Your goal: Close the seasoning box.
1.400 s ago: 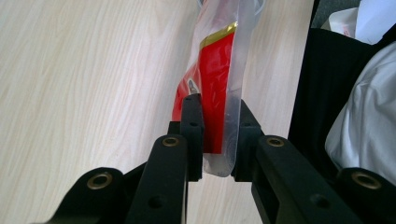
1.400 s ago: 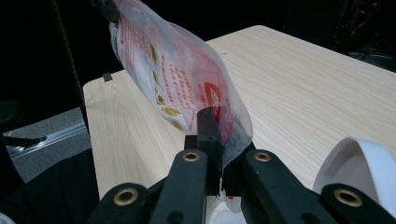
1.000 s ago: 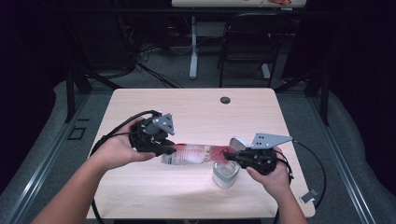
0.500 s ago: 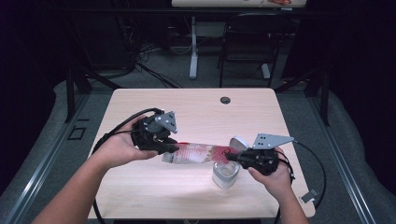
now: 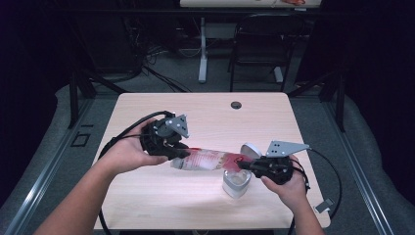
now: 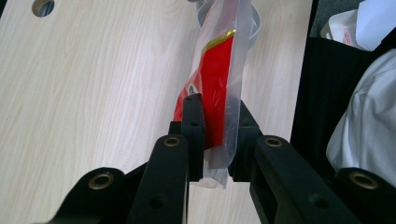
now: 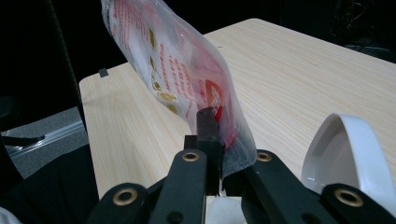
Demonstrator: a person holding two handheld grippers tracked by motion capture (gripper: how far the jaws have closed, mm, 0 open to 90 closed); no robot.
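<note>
A clear plastic pouch with red print is stretched level between both grippers above the wooden table. My left gripper is shut on its left end, and in the left gripper view the jaws pinch the pouch near its bottom seam. My right gripper is shut on the other end. In the right gripper view the pouch rises from between the closed jaws. A white open container stands under the pouch's right end, with its lid raised behind.
A round cable hole sits near the table's far edge. A black chair and a desk leg stand beyond the table. Cables trail from both grippers. A small tag lies at the table's right front corner.
My left hand has edged slightly to the right with the pouch end. The right hand and the container have stayed put.
</note>
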